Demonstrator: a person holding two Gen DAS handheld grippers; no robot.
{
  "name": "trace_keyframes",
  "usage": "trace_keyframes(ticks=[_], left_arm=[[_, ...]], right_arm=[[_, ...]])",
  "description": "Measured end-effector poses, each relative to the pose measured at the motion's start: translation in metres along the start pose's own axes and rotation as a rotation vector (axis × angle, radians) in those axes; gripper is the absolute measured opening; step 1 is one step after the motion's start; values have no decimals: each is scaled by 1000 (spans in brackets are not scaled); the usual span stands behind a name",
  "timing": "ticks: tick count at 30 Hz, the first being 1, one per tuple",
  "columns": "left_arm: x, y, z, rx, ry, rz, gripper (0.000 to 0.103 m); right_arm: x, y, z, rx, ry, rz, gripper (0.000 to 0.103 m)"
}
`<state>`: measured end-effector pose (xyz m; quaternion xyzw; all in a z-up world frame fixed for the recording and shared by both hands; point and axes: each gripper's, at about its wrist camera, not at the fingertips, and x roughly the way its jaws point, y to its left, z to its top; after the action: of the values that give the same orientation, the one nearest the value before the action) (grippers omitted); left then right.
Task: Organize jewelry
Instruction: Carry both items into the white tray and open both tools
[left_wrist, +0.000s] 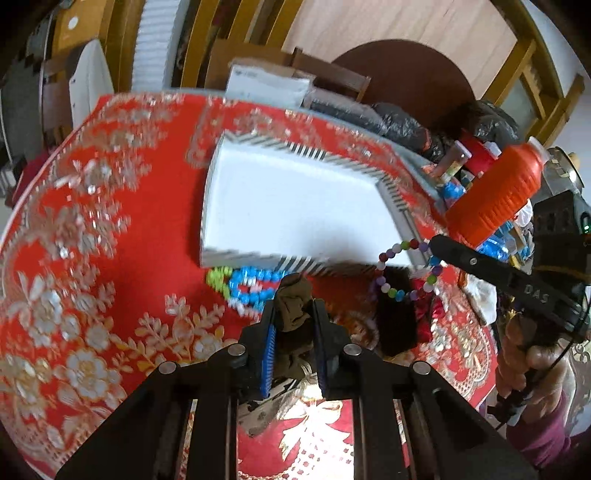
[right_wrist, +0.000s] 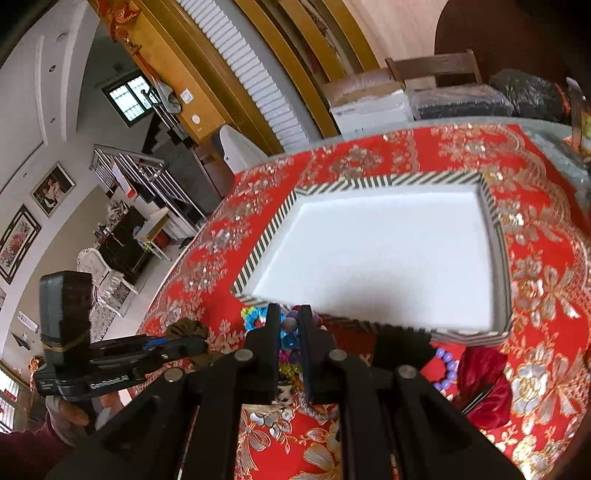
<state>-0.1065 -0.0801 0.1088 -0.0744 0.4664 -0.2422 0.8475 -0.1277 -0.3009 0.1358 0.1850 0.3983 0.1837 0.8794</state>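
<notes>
A white tray (left_wrist: 221, 192) (right_wrist: 369, 181) with a black-and-white striped rim lies on the red embroidered tablecloth (left_wrist: 110, 229). My left gripper (left_wrist: 294, 305) (right_wrist: 199, 345) is shut on an olive-brown fabric scrunchie (left_wrist: 295, 290) (right_wrist: 186, 328), raised just before the tray's near rim. My right gripper (right_wrist: 289, 314) (left_wrist: 434, 242) is shut on a multicoloured bead bracelet (left_wrist: 402, 291) (right_wrist: 287, 350), which hangs in a loop by the tray's near right corner. Blue and green bead bracelets (left_wrist: 251, 286) (right_wrist: 255, 317) lie against the near rim. A purple bead bracelet (right_wrist: 445, 365) lies beside a red velvet piece (right_wrist: 480, 376).
A black fabric piece (left_wrist: 397, 321) lies under the hanging bracelet. An orange ribbed bottle (left_wrist: 495, 195) and small clutter crowd the table's right edge. Boxes (left_wrist: 266, 83) and dark bags (left_wrist: 399, 122) sit behind the table. A person's hand (left_wrist: 528, 365) holds the right gripper.
</notes>
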Motion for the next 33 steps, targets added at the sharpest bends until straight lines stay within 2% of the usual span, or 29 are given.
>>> trace_keyframes(ticks=[9,15,20,28,33], left_arm=[[-15,-14,45,45,-99,7,12],[0,-11,79,20,-134,19,12],[31,-5,94,-20,-107,11,12],[79,-4,106,-27,-64,10,12],[107,13,104,-40,-34,94,12]], right_arm=[[-20,-15,31,-4,-67,-71,10],[-11,-41,51,10,-51,-143,10],[4,-66,58,45,-26,-192,10],[16,-96,57,76,9,-266,10],[32,-105,50,84,55,-282,10]])
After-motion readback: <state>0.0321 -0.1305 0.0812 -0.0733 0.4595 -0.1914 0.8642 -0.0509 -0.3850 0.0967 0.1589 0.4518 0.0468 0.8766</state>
